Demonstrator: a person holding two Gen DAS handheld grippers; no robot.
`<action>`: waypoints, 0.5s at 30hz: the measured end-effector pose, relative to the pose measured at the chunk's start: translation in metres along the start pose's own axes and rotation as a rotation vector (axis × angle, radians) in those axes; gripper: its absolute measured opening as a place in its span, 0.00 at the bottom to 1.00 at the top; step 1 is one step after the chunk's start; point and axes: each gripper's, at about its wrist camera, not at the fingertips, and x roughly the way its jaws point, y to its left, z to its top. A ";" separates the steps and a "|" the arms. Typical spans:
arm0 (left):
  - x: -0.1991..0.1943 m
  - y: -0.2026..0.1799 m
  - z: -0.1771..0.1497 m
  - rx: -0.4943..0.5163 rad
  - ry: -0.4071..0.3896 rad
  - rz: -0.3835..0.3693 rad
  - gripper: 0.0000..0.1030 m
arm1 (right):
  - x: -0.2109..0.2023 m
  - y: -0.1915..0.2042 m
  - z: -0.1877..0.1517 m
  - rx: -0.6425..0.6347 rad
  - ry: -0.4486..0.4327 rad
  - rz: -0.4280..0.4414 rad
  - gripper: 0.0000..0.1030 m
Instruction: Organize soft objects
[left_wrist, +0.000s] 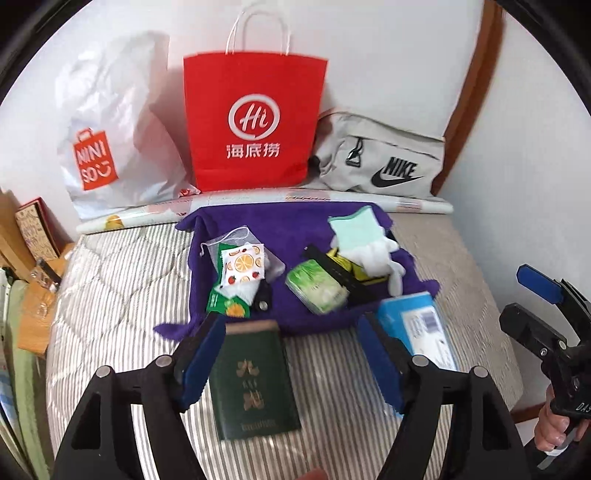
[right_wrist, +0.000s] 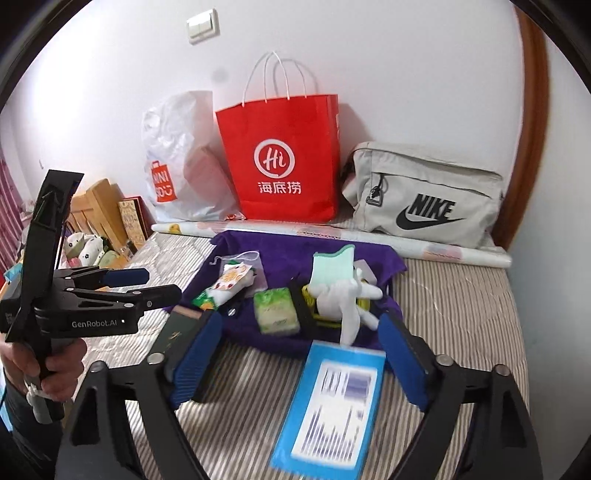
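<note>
A purple cloth (left_wrist: 295, 229) lies on the striped bed and carries white gloves with a mint cuff (left_wrist: 369, 247), a green tissue pack (left_wrist: 317, 290) and a fruit-print pouch (left_wrist: 243, 267). My left gripper (left_wrist: 291, 354) hangs open above the bed. A dark green booklet (left_wrist: 255, 380) lies flat beneath its jaws, close to the left pad and not pinched. My right gripper (right_wrist: 303, 354) is open too, over a blurred blue packet (right_wrist: 332, 402) on the cover. Each gripper appears in the other's view: the right gripper (left_wrist: 511, 295) at the far right, the left gripper (right_wrist: 162, 284) at the left.
Against the back wall stand a white plastic shopping bag (left_wrist: 110, 140), a red paper bag (left_wrist: 255, 122) and a grey sports bag (left_wrist: 384, 162), with a rolled sheet (left_wrist: 258, 201) in front. Wooden furniture (left_wrist: 33, 321) borders the bed's left side.
</note>
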 end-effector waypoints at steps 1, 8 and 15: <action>-0.011 -0.005 -0.007 0.005 -0.014 0.004 0.74 | -0.009 0.002 -0.004 0.003 -0.007 -0.003 0.87; -0.063 -0.027 -0.049 0.011 -0.076 0.044 0.82 | -0.061 0.015 -0.039 0.007 -0.032 -0.046 0.91; -0.093 -0.040 -0.092 -0.012 -0.109 0.081 0.90 | -0.099 0.022 -0.076 0.058 -0.026 0.016 0.91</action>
